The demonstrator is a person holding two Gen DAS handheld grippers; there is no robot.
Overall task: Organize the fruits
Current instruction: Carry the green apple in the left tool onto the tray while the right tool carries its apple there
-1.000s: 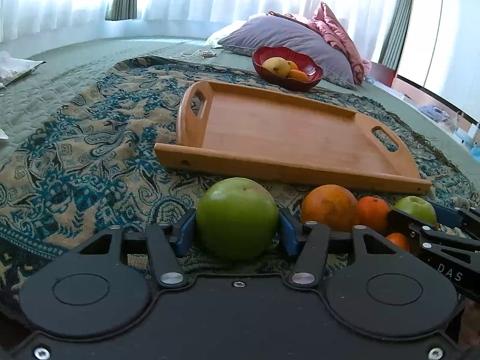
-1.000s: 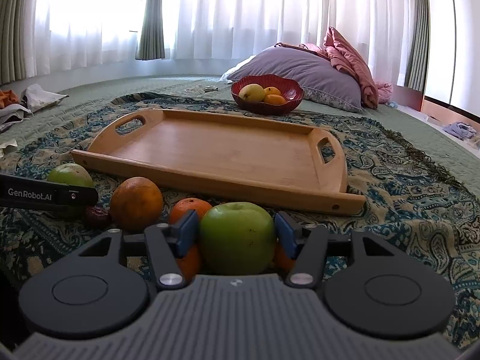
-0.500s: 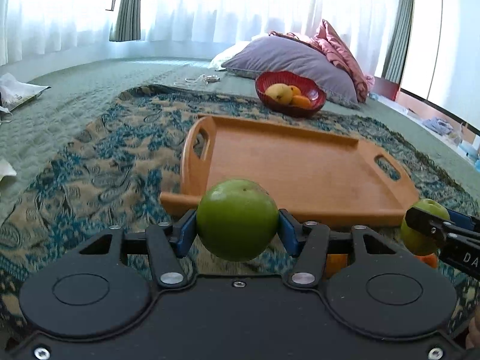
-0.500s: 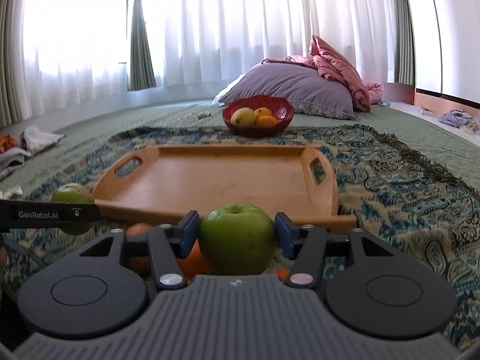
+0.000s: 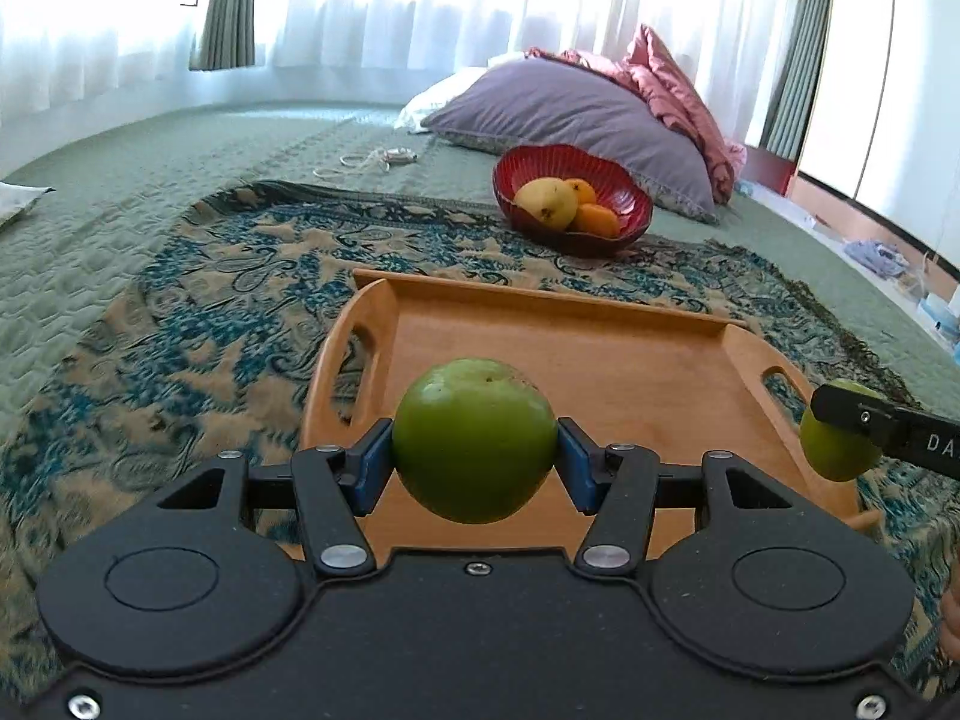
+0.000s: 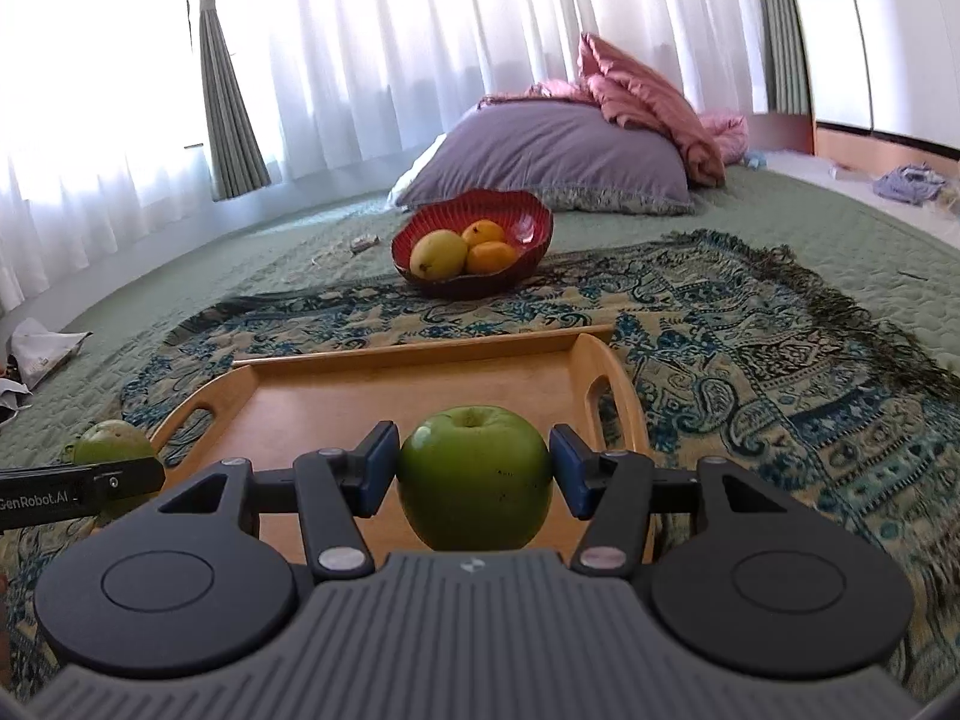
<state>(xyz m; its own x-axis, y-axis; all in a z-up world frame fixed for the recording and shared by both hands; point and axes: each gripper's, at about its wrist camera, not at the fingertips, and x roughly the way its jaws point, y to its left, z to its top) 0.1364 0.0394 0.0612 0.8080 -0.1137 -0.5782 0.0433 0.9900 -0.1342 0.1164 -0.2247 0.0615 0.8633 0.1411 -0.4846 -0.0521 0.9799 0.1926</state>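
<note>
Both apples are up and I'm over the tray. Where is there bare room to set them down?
The wooden tray shows bare floor from handle to handle, under both the left hand-held gripper with its green apple and the right hand-held gripper with its apple. The red bowl beyond is crowded with fruit. The patterned throw right of the tray lies bare.
</note>
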